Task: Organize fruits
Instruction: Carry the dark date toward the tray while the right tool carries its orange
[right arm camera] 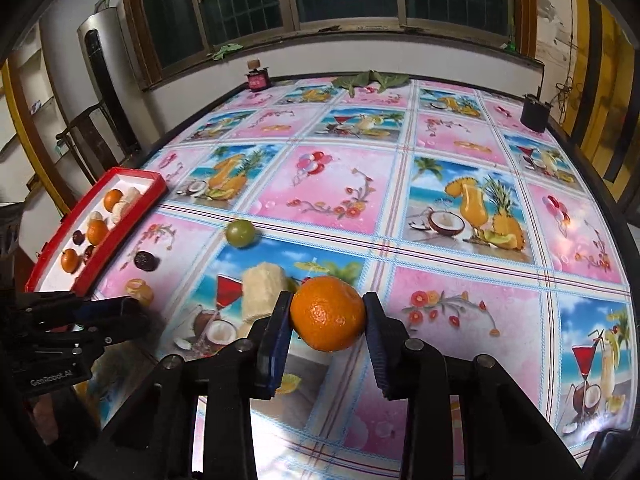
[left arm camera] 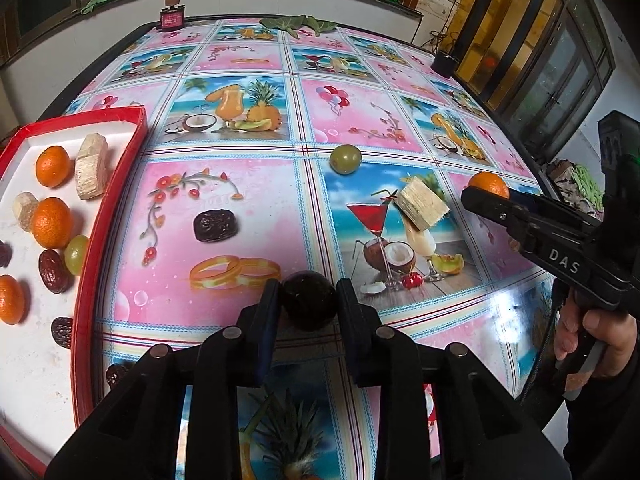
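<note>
My left gripper [left arm camera: 308,300] is shut on a dark round fruit [left arm camera: 308,304] just above the table. My right gripper [right arm camera: 326,312] is shut on an orange tangerine [right arm camera: 328,312], also seen in the left wrist view [left arm camera: 489,185]. A red tray [left arm camera: 116,208] with a white floor at the left holds tangerines, pale sugarcane chunks, dark dates and a green fruit. On the patterned tablecloth lie a green fruit [left arm camera: 345,159], a dark date [left arm camera: 213,225] and a sugarcane chunk [left arm camera: 422,204]. The tray also shows in the right wrist view [right arm camera: 120,224].
A pink jar [left arm camera: 172,18] and green leaves [left arm camera: 300,24] sit at the table's far edge. A black cup [right arm camera: 534,114] stands at the far right corner. A person's hand [left arm camera: 592,336] holds the right gripper at the table's right edge.
</note>
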The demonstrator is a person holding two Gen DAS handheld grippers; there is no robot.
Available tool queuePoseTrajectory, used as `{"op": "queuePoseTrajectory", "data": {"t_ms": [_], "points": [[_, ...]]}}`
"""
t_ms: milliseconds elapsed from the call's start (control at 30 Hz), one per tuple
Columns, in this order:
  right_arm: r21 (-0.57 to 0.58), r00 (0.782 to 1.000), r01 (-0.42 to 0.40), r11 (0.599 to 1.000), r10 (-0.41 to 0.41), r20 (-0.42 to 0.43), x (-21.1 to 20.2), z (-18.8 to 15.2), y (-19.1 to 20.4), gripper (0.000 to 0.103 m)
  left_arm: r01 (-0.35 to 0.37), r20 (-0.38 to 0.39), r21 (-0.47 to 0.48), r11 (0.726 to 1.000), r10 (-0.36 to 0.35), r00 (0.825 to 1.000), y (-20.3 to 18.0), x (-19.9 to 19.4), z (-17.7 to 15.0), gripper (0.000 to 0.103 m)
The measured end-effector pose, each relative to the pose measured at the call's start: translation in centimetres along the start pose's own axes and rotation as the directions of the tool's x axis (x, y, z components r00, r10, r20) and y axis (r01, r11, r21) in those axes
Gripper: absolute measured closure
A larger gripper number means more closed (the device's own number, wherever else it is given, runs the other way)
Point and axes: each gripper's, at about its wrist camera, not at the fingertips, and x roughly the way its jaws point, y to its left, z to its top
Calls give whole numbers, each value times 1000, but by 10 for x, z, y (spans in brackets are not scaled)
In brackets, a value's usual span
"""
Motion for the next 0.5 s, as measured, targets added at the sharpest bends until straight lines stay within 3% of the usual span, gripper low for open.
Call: {"op": "queuePoseTrajectory", "data": {"t_ms": [500], "points": [[-51, 998, -59, 997, 59, 14, -12, 0, 29, 67, -22, 3, 15, 1000, 22, 1000, 8, -14, -2, 77]]}}
